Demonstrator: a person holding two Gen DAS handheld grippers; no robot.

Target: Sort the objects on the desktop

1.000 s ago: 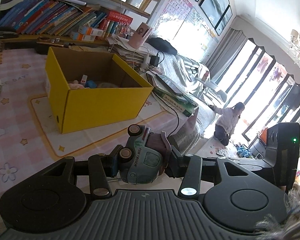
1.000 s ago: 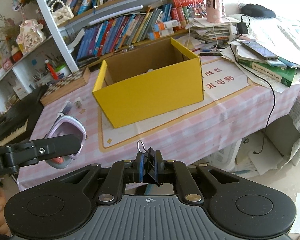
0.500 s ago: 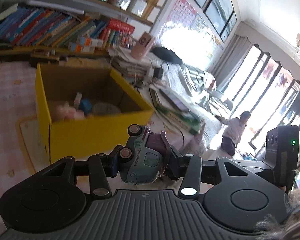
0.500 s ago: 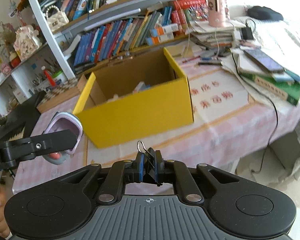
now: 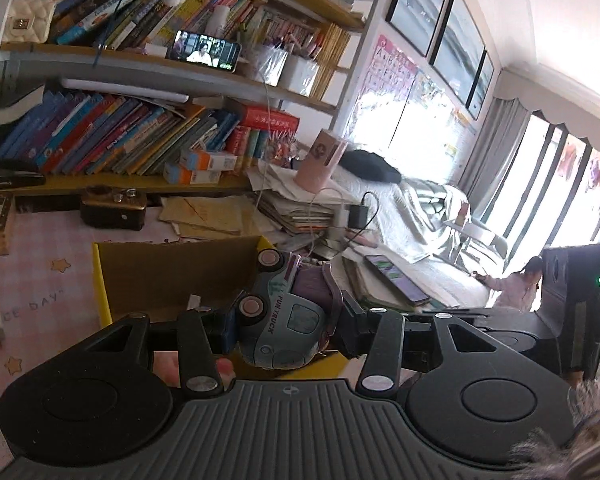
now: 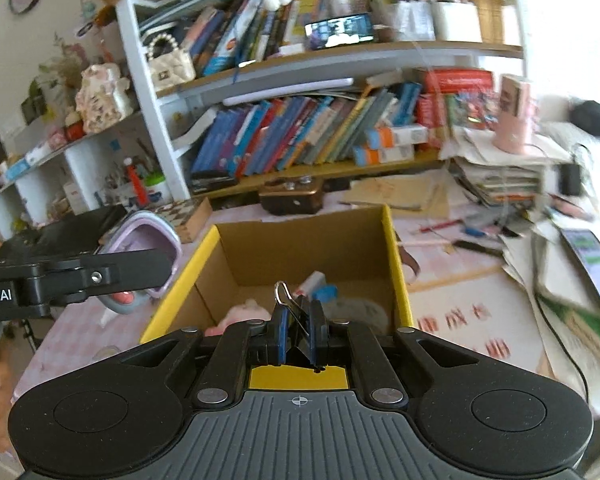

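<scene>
My left gripper (image 5: 286, 326) is shut on a pale green and purple toy truck (image 5: 288, 320) marked FUN TRUCK, held over the near edge of the yellow cardboard box (image 5: 100, 280). In the right wrist view my right gripper (image 6: 298, 338) is shut on a black binder clip (image 6: 298, 324), its wire handle sticking up, above the near wall of the yellow box (image 6: 396, 264). The box holds a pink soft toy (image 6: 246, 310), a small blue thing and a grey thing. The left gripper (image 6: 80, 276) with the truck (image 6: 144, 248) shows at the left of the box.
The box stands on a pink checked tablecloth (image 5: 32, 272). Behind it are a bookshelf full of books (image 6: 300, 132), a dark brown case (image 6: 290, 198), a chessboard (image 6: 188, 212) and stacked papers with a pink cup (image 6: 514, 120). A phone (image 6: 588, 264) lies on books at the right.
Both grippers have moved forward and up to the box, so that they now hang over its near edge. Each still holds its object.
</scene>
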